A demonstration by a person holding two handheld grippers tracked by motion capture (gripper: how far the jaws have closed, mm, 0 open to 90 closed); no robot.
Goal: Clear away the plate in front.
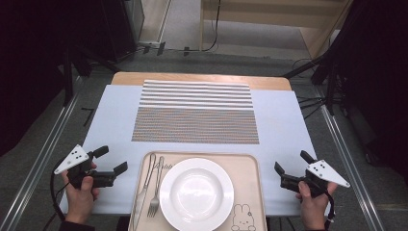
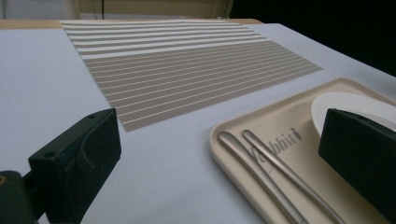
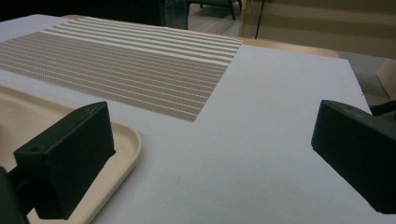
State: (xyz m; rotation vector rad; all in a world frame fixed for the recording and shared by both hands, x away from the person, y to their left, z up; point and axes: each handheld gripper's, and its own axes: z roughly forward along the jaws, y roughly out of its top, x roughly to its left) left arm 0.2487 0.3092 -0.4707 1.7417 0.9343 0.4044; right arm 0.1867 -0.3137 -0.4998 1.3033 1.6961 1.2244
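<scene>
1. Tray sits at the near table edge between both grippers, carrying a plate, fork and knife
2. Left gripper and right gripper: jaws spread wide, holding nothing
3. Tray looks stiff, light plastic; the load is slippery and breakable, so grip the side rims and keep it level
4. Tray's near edge is cut off; the second utensil is probably a knife

The tray and its rabbit print run off the high view's bottom edge.
</scene>
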